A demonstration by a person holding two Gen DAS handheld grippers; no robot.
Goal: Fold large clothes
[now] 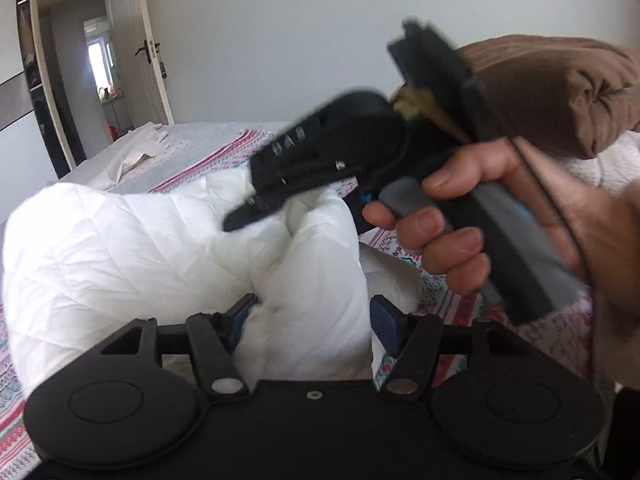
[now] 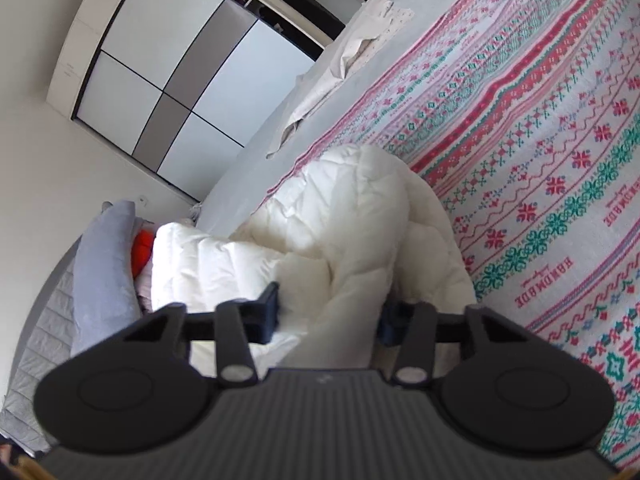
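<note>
1. A white quilted coat (image 2: pixel 352 236) lies bunched near the patterned bedspread's (image 2: pixel 560 152) edge, by the pillows.
2. Left gripper (image 1: pixel 310 316): jaws parted, a coat fold between them; grip uncertain.
3. Right gripper (image 2: pixel 330 312): a fold bulges between its jaws; grip uncertain; a hand (image 1: pixel 460 220) holds it.
</note>
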